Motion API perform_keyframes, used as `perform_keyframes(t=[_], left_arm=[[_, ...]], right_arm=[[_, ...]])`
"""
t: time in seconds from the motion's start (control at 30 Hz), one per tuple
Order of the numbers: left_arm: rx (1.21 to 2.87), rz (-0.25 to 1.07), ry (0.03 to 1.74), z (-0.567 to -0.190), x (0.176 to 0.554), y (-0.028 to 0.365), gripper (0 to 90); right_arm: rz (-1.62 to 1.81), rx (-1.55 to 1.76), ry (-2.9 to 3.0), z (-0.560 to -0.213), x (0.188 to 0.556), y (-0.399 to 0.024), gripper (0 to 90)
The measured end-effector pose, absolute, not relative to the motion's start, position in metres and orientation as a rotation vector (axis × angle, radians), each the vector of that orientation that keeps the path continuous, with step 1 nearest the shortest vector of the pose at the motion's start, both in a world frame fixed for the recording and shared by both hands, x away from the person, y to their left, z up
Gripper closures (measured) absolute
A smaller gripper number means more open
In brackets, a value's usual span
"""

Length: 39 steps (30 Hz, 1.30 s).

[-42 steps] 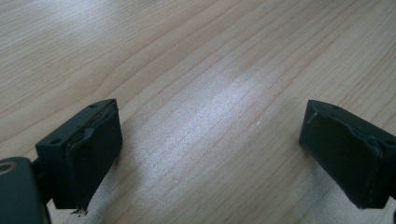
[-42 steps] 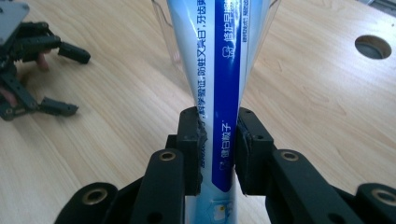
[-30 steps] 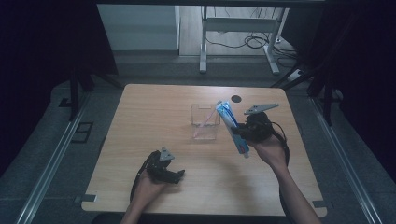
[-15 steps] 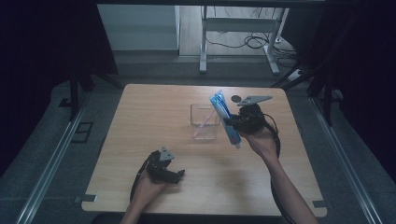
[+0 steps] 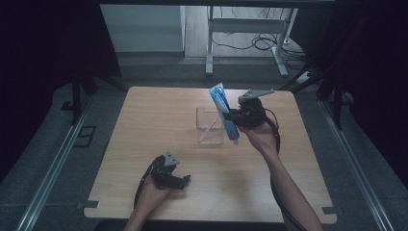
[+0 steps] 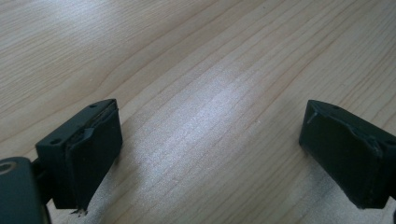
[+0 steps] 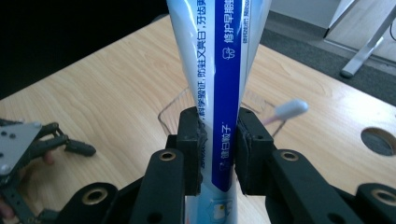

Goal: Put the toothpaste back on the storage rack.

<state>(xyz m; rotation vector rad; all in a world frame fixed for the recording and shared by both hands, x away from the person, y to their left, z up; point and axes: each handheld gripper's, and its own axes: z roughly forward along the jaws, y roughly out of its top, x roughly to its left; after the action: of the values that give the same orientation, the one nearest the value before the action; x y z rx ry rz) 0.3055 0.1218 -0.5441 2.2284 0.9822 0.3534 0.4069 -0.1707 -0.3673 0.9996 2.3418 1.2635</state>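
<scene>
A blue and white toothpaste tube (image 5: 223, 108) hangs tilted in the air, crimped end up, with my right gripper (image 5: 235, 119) shut on its lower half. In the right gripper view the pads squeeze the toothpaste tube (image 7: 219, 70) from both sides of my right gripper (image 7: 218, 149). Just left of the tube stands a clear square container (image 5: 210, 127) with a pink-handled toothbrush (image 7: 290, 109) leaning inside. My left gripper (image 5: 185, 180) rests low on the table near the front edge, and in its own view my left gripper (image 6: 210, 149) is open over bare wood.
The wooden table (image 5: 144, 125) has a round cable hole (image 7: 378, 141) near its far right. Dark floor and metal rails surround the table, and a desk frame (image 5: 245, 29) stands beyond the far edge.
My right gripper has carried the tube left and away from me, slightly higher, up against the right side of the clear container. The left gripper has stayed put.
</scene>
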Motion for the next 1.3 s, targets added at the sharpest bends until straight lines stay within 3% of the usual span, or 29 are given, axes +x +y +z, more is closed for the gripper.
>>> perform_keyframes(t=[0.9, 1.3], left_arm=[[2.225, 0.350, 0.987, -0.544, 0.305, 0.122, 6.1], [2.228, 0.354, 0.981, -0.544, 0.305, 0.122, 6.1]], right_arm=[[1.326, 0.982, 2.262, -0.353, 0.443, -0.140, 73.5], [1.318, 0.978, 2.240, -0.367, 0.457, -0.128, 73.5]])
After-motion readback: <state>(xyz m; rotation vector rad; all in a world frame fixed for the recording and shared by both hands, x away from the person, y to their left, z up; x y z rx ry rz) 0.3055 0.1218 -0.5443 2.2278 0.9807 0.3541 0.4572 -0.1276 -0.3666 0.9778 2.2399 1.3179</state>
